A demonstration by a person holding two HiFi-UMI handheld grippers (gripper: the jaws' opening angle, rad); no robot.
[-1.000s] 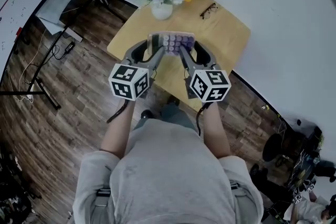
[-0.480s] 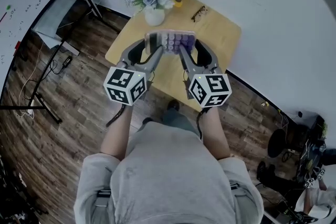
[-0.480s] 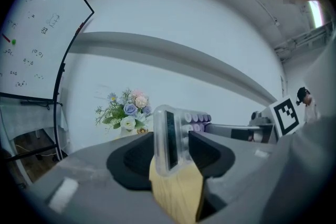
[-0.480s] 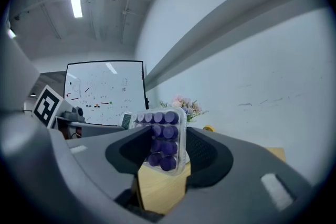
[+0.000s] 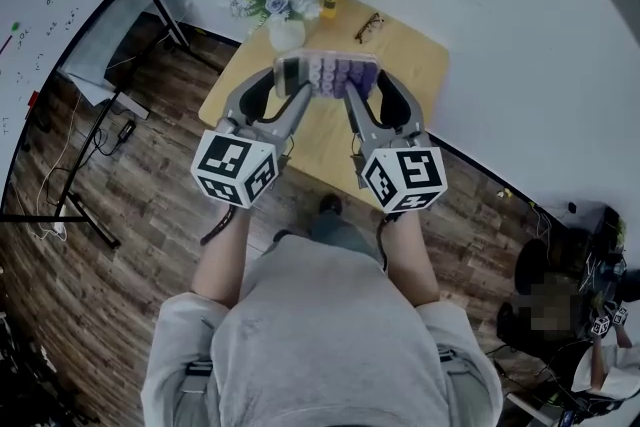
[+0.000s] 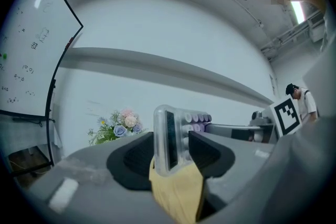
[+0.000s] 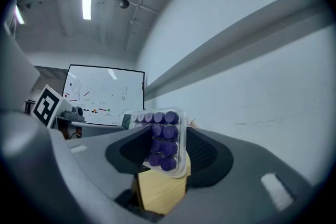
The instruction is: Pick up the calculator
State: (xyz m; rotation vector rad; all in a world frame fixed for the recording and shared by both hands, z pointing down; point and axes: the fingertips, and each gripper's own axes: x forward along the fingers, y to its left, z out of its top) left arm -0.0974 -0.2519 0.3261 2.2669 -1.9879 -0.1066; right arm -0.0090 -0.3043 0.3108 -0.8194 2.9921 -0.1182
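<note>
left gripper [image 5: 286,87] and right gripper [image 5: 368,87] each pinch 1 end of the slab-shaped, clear-cased calculator [image 5: 327,73], round purple keys, smooth wooden table [image 5: 420,55] below both.

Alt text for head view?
Top-down: a person holds a purple-keyed calculator by its two ends, left hand-held gripper on one, right hand-held gripper on the other, over a wooden table. A vase of flowers and glasses sit at the table's far side.

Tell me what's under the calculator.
Only the wooden table shows below the calculator, held above it by the left gripper and right gripper. The spot straight beneath is hidden.
</note>
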